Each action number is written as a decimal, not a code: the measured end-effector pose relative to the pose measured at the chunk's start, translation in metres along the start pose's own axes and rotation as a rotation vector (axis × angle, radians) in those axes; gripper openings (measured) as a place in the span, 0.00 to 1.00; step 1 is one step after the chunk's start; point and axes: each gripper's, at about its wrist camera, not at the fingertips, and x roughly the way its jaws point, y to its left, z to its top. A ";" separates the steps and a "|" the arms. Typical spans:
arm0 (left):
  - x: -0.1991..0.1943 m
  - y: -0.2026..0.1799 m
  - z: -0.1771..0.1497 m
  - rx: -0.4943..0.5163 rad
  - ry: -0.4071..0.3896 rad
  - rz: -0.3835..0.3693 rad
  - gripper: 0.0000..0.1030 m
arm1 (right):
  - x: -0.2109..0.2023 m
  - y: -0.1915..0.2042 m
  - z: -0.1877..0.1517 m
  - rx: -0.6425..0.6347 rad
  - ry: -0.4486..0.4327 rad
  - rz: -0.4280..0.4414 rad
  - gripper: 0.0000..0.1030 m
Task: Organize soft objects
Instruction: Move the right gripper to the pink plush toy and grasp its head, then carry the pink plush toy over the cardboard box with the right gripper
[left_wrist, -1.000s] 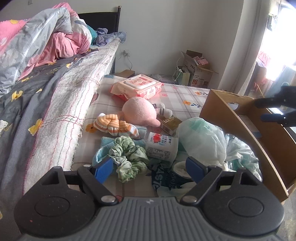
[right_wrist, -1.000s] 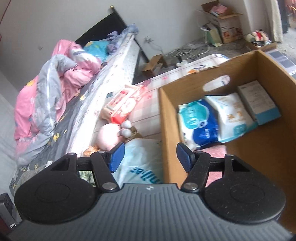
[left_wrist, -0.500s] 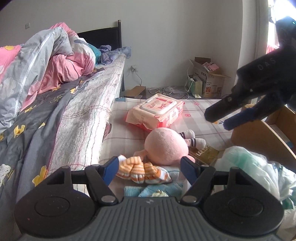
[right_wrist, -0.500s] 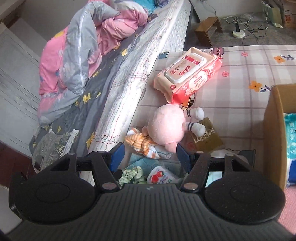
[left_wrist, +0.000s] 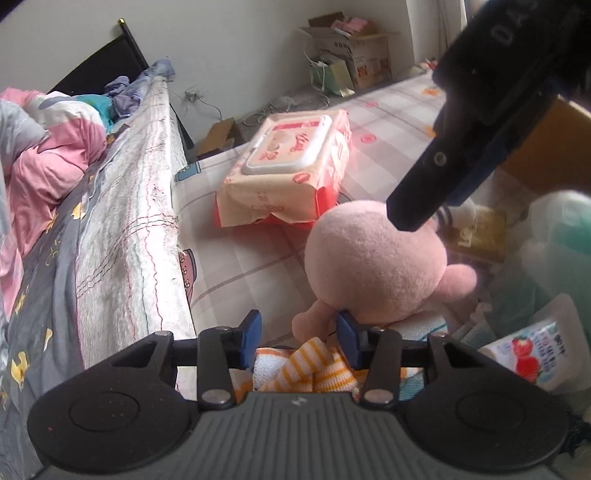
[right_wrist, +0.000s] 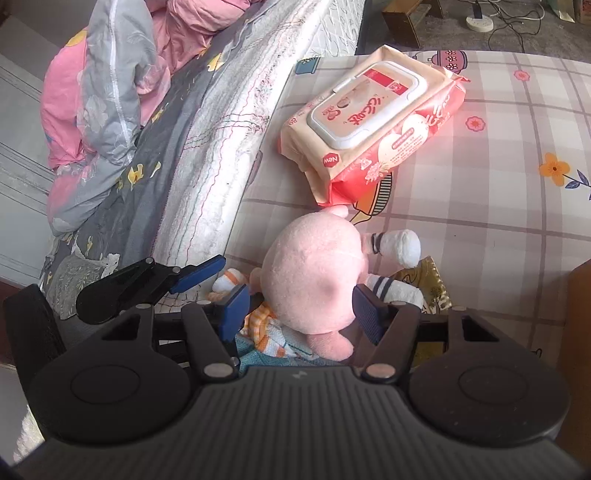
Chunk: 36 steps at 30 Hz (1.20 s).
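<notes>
A pink plush toy (right_wrist: 314, 280) lies on the checked mat beside the bed; it also shows in the left wrist view (left_wrist: 376, 262). My right gripper (right_wrist: 301, 308) is open, its blue pads on either side of the plush body. My left gripper (left_wrist: 299, 339) is open, low over the orange-striped socks (left_wrist: 314, 369), with the plush's small limb between its pads. The socks (right_wrist: 258, 321) lie under the plush. The right gripper's fingers (left_wrist: 439, 173) hang above the plush in the left wrist view.
A pink wet-wipes pack (right_wrist: 373, 122) lies on the mat beyond the plush. The bed (right_wrist: 207, 122) with rumpled bedding runs along the left. A cardboard box edge (left_wrist: 554, 147), a plastic bag (left_wrist: 561, 236) and a strawberry packet (left_wrist: 535, 354) sit to the right.
Both grippers have dropped down and forward to the plush and socks. The right gripper swung from over the cardboard box to around the plush.
</notes>
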 end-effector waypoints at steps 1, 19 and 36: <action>0.007 -0.001 0.001 0.018 0.019 -0.001 0.44 | 0.002 -0.003 0.001 0.005 0.003 0.003 0.60; -0.011 0.002 0.022 -0.106 0.026 -0.139 0.12 | -0.002 -0.028 0.001 0.065 -0.026 0.043 0.60; -0.150 -0.045 0.048 -0.266 -0.081 -0.401 0.12 | -0.182 -0.044 -0.082 0.087 -0.297 0.200 0.66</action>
